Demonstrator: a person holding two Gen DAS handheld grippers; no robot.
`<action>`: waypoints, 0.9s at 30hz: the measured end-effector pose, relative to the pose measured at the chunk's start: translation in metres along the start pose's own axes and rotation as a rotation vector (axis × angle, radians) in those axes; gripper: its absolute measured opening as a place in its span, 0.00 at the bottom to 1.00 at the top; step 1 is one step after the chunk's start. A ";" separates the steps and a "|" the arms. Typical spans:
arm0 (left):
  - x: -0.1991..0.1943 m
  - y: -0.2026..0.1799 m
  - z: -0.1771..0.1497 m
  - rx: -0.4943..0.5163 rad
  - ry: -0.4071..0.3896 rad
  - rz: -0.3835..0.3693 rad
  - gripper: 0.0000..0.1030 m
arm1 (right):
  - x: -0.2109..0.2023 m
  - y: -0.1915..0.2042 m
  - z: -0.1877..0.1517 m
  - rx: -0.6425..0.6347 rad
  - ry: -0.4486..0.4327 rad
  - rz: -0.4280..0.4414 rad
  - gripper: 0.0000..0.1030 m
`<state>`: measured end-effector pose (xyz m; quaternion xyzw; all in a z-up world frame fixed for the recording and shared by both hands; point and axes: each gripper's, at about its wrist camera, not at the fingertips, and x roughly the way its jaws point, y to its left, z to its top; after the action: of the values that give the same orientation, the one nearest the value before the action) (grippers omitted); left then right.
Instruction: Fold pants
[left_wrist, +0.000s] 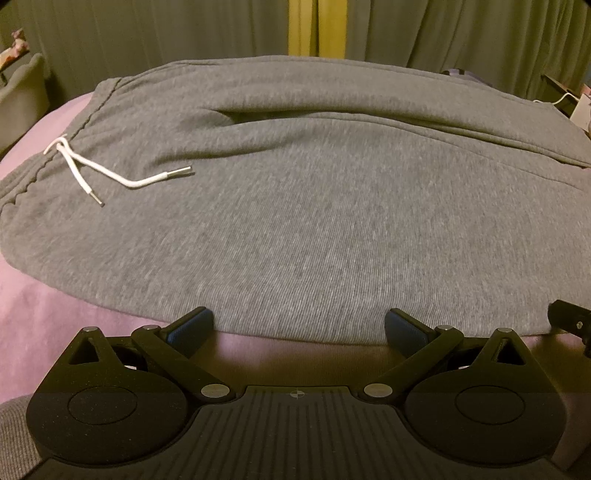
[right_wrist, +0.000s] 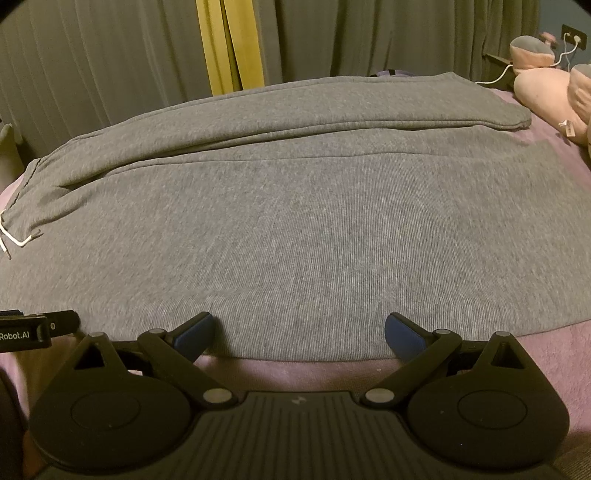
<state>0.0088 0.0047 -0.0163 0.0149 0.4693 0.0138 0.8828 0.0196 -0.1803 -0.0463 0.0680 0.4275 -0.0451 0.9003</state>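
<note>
Grey sweatpants (left_wrist: 314, 221) lie flat on a pink bed sheet (left_wrist: 44, 302), waistband to the left with a white drawstring (left_wrist: 110, 173), legs running to the right. In the right wrist view the pants (right_wrist: 295, 229) fill the middle, with the far leg's hem (right_wrist: 517, 110) at the upper right. My left gripper (left_wrist: 299, 326) is open at the near edge of the pants, blue pads on either side of the hem edge. My right gripper (right_wrist: 299, 330) is open too, at the near edge further right. Neither holds cloth.
Grey curtains (left_wrist: 147, 33) with a yellow strip (left_wrist: 314, 26) hang behind the bed. Pink plush toys (right_wrist: 546, 88) and a white charging cable (right_wrist: 498, 75) lie at the far right. The other gripper's tip shows at the frame edge (left_wrist: 569, 317).
</note>
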 end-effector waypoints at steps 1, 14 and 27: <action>0.000 0.000 0.000 0.001 0.000 0.000 1.00 | 0.000 0.000 0.000 -0.001 0.000 -0.001 0.96; -0.001 0.000 0.000 -0.001 -0.003 -0.001 1.00 | 0.001 0.000 0.000 -0.001 0.001 -0.004 0.96; 0.000 0.000 0.000 -0.005 0.000 -0.004 1.00 | 0.007 0.003 0.000 -0.023 0.028 -0.025 0.96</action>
<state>0.0092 0.0044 -0.0160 0.0119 0.4694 0.0132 0.8828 0.0242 -0.1776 -0.0519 0.0530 0.4411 -0.0506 0.8944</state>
